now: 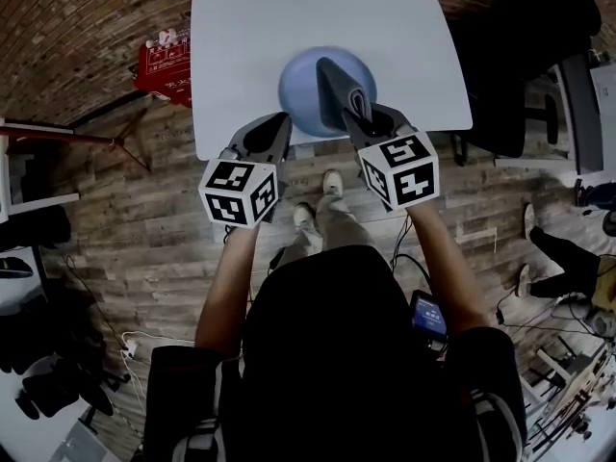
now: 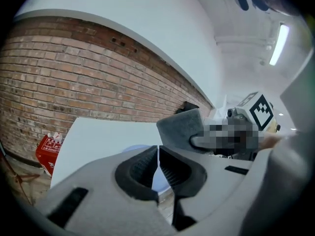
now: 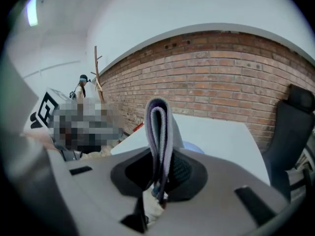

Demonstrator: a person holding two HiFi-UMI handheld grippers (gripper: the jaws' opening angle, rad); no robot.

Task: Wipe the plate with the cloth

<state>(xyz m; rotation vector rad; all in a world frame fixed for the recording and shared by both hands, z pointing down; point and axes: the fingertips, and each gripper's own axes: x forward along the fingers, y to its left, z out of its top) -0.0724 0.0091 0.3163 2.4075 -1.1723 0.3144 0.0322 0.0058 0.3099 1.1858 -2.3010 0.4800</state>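
**Cloth gripped in the right claw over the plate**

A white worktop (image 1: pixel 241 46) is seen from above, with a pale blue plate (image 1: pixel 300 94) set near its near edge, about midway along it. The right claw (image 1: pixel 358 102) is closed on a folded grey cloth (image 1: pixel 333 77), which is pinched between the pads and stands up past the fingertips. In the head view the cloth is laid over the right half of the plate; whether the two touch cannot be told. In the right gripper view the fold is seen upright between the jaws, with the plate's rim showing just behind it on the right.

The left claw (image 1: pixel 281 121) is held at the worktop's near edge, just left of the plate. Its jaws are closed together and nothing is held between them. In the left gripper view a strip of the plate is seen beyond the fingertips.

A red box (image 1: pixel 164 65) is set on the wooden floor (image 1: pixel 135 210) left of the worktop, and a black chair (image 1: pixel 525 56) is placed at its right.
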